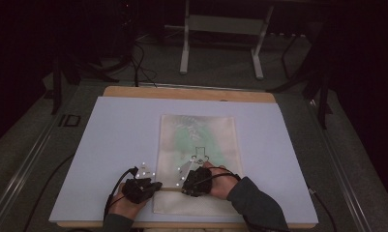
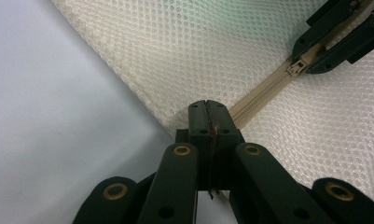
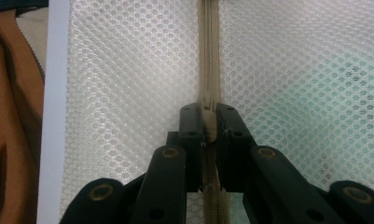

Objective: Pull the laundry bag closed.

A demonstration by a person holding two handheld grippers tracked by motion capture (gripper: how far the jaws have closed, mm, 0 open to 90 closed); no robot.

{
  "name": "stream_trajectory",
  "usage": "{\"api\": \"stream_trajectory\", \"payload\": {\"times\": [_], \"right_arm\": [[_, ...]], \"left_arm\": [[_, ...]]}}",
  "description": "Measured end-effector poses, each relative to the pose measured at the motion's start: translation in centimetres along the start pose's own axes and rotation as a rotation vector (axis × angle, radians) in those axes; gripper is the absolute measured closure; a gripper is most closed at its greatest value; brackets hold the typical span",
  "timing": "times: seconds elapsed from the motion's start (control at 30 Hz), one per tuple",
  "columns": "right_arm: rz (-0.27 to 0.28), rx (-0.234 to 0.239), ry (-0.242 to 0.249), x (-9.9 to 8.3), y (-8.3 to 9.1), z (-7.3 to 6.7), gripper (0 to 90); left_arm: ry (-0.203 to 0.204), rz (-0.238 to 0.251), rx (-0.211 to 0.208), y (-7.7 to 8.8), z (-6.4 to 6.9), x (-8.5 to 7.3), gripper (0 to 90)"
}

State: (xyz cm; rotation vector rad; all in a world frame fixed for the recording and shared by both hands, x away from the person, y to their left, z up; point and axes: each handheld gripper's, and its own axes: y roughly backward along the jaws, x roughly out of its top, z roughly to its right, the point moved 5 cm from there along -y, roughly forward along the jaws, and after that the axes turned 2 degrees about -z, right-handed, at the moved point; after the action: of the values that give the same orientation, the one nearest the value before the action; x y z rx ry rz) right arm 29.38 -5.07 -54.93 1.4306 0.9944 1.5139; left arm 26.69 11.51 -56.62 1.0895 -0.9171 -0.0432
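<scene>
A cream mesh bag (image 1: pixel 197 145) lies flat on the white board (image 1: pixel 114 145), with something green showing through it. Its beige zipper (image 3: pixel 209 56) runs across the end nearest me. My left gripper (image 1: pixel 157 185) is at the bag's left edge. In the left gripper view, that gripper (image 2: pixel 207 109) is shut on the zipper's end at the edge of the mesh (image 2: pixel 175 51). My right gripper (image 1: pixel 185 186) sits a short way along the zipper. In the right gripper view, this gripper (image 3: pixel 209 114) is shut on the zipper pull (image 3: pixel 209 128). The left gripper view also shows the right gripper (image 2: pixel 317 44) at the slider (image 2: pixel 296 69).
The white board rests on a wooden table (image 1: pixel 189 93) with wide bare margins left and right of the bag. Beyond the table a metal stand (image 1: pixel 220 29) and cables lie on the dark floor. A brown surface (image 3: pixel 12 121) borders the board's near edge.
</scene>
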Motion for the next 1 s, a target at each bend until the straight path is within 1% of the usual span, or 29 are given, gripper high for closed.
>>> {"api": "stream_trajectory", "payload": {"times": [0.2, 0.4, 0.53, 1.0], "right_arm": [[0.001, 0.000, 0.001, -0.2, 0.1, 0.0, 82.2], [-0.016, -0.005, 0.008, -0.4, 0.3, 0.0, 82.2], [-0.014, -0.001, 0.001, -0.6, 0.5, 0.0, 82.2], [-0.024, -0.001, -0.002, -1.4, 0.8, 0.0, 82.2]], "left_arm": [[-0.004, -0.002, 0.000, 0.0, 0.0, 0.0, 89.3], [-0.003, -0.002, 0.001, 0.0, 0.0, 0.0, 89.2], [-0.003, -0.003, 0.002, 0.0, 0.0, 0.0, 89.3], [-0.003, -0.002, 0.002, 0.0, 0.0, 0.0, 89.2]]}}
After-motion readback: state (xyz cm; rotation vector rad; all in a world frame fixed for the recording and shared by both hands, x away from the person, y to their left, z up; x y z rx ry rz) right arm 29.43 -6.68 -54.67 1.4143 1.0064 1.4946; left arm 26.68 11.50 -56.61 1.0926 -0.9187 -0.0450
